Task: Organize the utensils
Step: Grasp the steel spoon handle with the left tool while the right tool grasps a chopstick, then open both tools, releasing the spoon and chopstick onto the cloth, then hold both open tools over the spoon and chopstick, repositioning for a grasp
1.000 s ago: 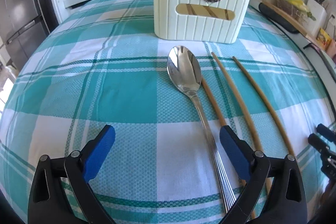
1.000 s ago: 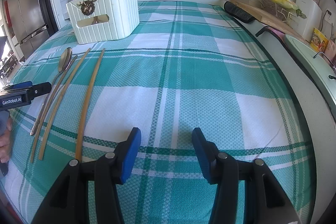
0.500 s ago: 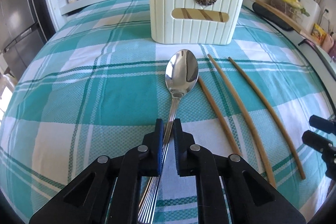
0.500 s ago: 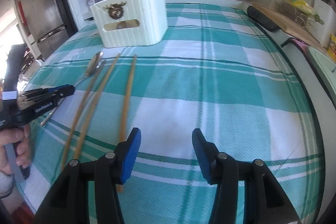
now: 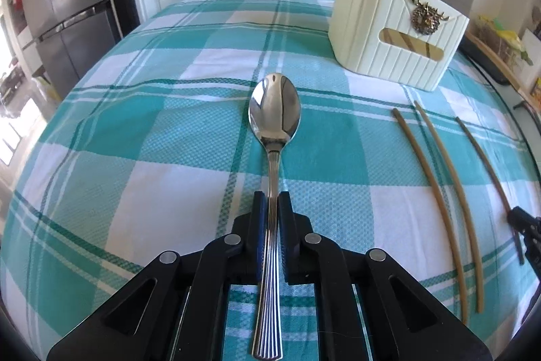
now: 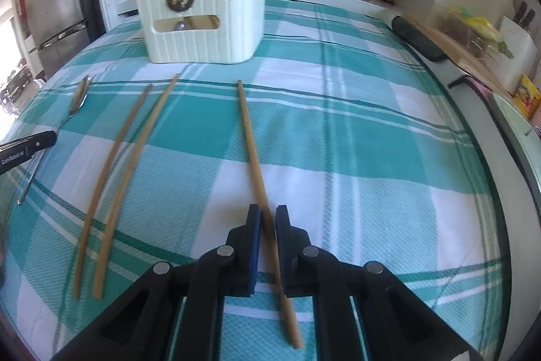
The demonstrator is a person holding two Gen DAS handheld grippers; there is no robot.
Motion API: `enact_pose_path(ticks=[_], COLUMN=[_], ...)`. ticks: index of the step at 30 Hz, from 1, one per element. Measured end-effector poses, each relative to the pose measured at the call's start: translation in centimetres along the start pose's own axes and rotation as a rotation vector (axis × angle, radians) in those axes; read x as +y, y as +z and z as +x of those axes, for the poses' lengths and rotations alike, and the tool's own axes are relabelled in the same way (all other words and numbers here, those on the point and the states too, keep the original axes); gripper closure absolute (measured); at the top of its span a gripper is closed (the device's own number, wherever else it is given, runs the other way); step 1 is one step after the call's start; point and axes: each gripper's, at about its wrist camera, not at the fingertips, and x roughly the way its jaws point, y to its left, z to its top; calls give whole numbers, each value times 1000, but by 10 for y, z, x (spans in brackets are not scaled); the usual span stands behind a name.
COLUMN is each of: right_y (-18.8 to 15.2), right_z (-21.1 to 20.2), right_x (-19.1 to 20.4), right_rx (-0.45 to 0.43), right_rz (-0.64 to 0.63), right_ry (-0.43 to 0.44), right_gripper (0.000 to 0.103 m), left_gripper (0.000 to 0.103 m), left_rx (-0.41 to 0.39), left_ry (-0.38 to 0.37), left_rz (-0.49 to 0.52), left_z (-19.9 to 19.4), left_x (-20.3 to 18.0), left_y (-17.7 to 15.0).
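A: Left tongs [image 5: 271,202]?

B: Mine are clamped on the spoon [image 5: 274,110] handle, bowl pointing to 12 o'clock, over the checked cloth [image 5: 152,141] on the worktop.

A: Right tongs [image 6: 267,219]?

B: Narrowed around one chopstick [image 6: 252,141], blue pads either side of its shaft; I can't tell if they are pressing on it yet. Its far tip points to 12 o'clock.

A: The rest?

B: Two chopsticks [image 6: 118,158] lie side by side at 10 o'clock in the right view. The cream utensil holder [image 6: 203,19] stands at 11 o'clock there, sticks poking from its top.
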Motion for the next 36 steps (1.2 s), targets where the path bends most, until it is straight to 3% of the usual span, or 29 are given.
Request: enact_pose_path(ticks=[4, 5, 6, 8, 12, 15, 24, 36], right_y=[-10, -11, -12, -13, -11, -11, -10, -10], right_z=[-10, -10, -10, -8, -3, -1, 2, 2], right_x=[-12, -14, -15, -19, -20, -22, -24, -24], right_rx=[-14, -16, -15, -17, -14, -25, -31, -31], right_rz=[4, 2, 3, 7, -6, 1, 13, 12], right_ry=[-13, -1, 13, 39, 51, 54, 67, 67], right_gripper=[93, 86, 70, 56, 56, 53, 50, 49], left_gripper=[76, 66, 51, 34, 29, 16, 2, 1], left_rx=[3, 3, 3, 2, -1, 7, 23, 26], left_ry=[-54, -59, -52, -15, 27, 49, 63, 61], left_rz=[6, 9, 15, 25, 60, 56, 30, 28], left_z=[-2, -2, -2, -2, 1, 3, 8, 9], left_x=[2, 0, -2, -5, -8, -4, 3, 4], left_y=[-2, -2, -2, -3, -6, -6, -5, -4])
